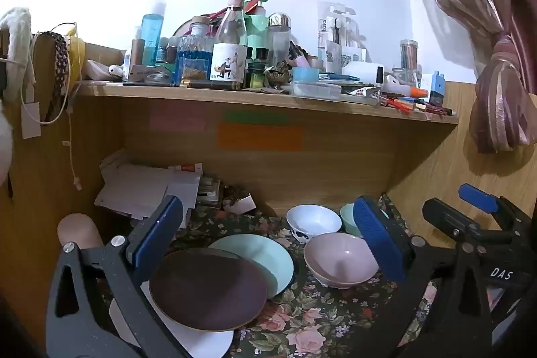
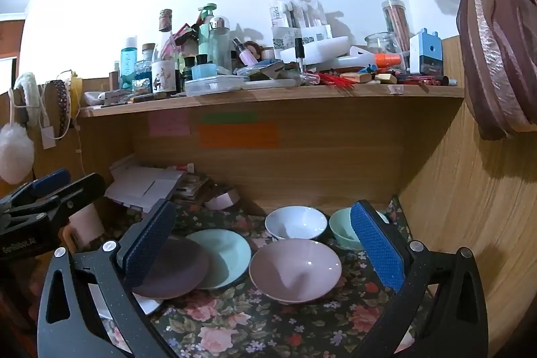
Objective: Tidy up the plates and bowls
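On the floral cloth [image 1: 319,317] three plates overlap: a dark brown plate [image 1: 208,287] on top, a mint plate [image 1: 261,257] behind it, a white plate [image 1: 208,344] underneath. To their right stand a pink bowl [image 1: 339,259], a white bowl [image 1: 313,220] and a mint bowl [image 1: 347,217]. My left gripper [image 1: 268,217] hovers open over the plates, nothing between its pads. My right gripper [image 2: 261,213] is open above the pink bowl [image 2: 295,269], with the brown plate [image 2: 174,270], mint plate [image 2: 225,254], white bowl [image 2: 295,222] and mint bowl [image 2: 342,227] around it.
A wooden shelf [image 1: 268,103] crowded with bottles and jars overhangs the nook. Loose papers [image 1: 147,190] pile up at the back left. A wooden side wall [image 2: 470,190] closes the right, with a tied curtain [image 2: 493,56] above. The other gripper [image 2: 50,190] sits at the left edge.
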Action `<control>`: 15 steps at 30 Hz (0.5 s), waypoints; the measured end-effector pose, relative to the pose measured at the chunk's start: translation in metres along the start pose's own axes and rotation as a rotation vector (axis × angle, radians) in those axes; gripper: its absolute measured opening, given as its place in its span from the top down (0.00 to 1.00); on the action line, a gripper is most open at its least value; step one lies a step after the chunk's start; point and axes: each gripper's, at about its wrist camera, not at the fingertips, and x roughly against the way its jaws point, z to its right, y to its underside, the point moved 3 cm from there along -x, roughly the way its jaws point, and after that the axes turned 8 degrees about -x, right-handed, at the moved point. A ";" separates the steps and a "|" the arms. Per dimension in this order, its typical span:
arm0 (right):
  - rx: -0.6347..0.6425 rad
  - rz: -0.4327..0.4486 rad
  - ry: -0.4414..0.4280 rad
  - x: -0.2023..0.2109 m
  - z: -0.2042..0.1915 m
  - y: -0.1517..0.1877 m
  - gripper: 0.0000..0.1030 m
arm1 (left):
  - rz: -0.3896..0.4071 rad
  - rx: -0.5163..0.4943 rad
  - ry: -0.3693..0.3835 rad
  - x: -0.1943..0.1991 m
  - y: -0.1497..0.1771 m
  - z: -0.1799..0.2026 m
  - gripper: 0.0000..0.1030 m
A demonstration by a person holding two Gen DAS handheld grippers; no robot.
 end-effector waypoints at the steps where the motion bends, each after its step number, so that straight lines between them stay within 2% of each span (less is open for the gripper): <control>1: 0.003 0.002 -0.004 0.000 -0.001 0.000 0.00 | 0.002 -0.001 -0.003 0.000 0.000 0.000 0.00; 15: 0.004 0.006 -0.027 0.000 -0.006 -0.002 0.00 | 0.011 -0.018 0.006 0.005 -0.005 0.002 0.00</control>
